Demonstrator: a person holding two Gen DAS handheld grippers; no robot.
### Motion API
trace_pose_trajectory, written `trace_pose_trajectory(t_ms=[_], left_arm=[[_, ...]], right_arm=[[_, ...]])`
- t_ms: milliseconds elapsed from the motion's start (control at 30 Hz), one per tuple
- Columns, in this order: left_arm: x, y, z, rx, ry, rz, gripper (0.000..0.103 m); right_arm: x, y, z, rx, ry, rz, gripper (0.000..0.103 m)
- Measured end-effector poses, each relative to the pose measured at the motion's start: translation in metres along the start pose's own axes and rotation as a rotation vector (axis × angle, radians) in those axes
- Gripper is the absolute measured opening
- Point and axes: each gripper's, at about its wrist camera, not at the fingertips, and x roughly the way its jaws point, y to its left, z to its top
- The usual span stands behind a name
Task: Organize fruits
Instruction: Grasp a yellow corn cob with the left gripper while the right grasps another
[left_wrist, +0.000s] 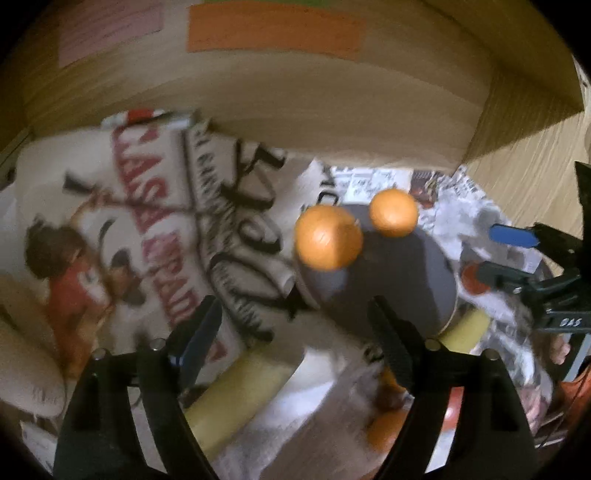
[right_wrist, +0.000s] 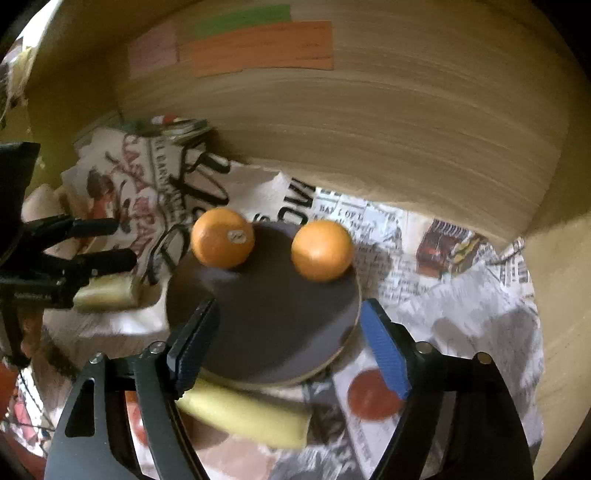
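- Right wrist view, far left: the left tongs (right_wrist: 125, 240) reached in from the edge, its black fingers spread and holding nothing.
- Beside them a pale yellow foam block (right_wrist: 105, 293) lay on the newspaper-covered surface (right_wrist: 461, 314).
- At centre sat a round dark grey plate (right_wrist: 273, 325) with two round orange fruits on its far rim: the left orange (right_wrist: 222, 237), bearing a small white sticker, and the right orange (right_wrist: 322, 250), well apart from each other.
- The right tongs (right_wrist: 291, 339) hovered above the plate's near side, wide apart and empty, one pad black, the other blue.
- Under the plate's near edge lay a second yellow foam block (right_wrist: 247, 417).
- Behind everything stood a curved wooden wall (right_wrist: 369, 129) with an orange paper strip (right_wrist: 262, 48) stuck on it.
- Left wrist view: blurred; the left tongs (left_wrist: 291, 321) gaped empty, with the plate (left_wrist: 399, 280) and both oranges ahead.
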Motion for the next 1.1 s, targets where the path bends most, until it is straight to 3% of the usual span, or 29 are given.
trace_pose_trajectory(t_ms=[133,300,700,867,967,1100], left_arm=[[0.001,0.020,-0.031,-0.023,0.038,0.046,0.084],[0.008,0.040,-0.056,-0.060,0.095,0.052,0.084],[0.022,0.046,-0.058,-0.045,0.106,0.032,0.073],[0.024,0.043,-0.058,-0.059,0.129,-0.037,0.046],[0.022,0.038,-0.063,-0.066,0.130,-0.049,0.039],[0.017,0.030,-0.070,-0.070,0.121,-0.037,0.038]], right_arm=[[-0.002,0.007,-0.021,0.023,0.012,0.006,0.077],[0.009,0.010,-0.048,0.047,0.080,0.025,0.077],[0.030,0.013,-0.049,0.019,0.156,0.061,0.076],[0.026,0.015,-0.042,-0.001,0.136,0.050,0.077],[0.027,0.018,-0.041,-0.018,0.141,0.071,0.077],[0.036,0.020,-0.045,-0.024,0.183,0.110,0.076]])
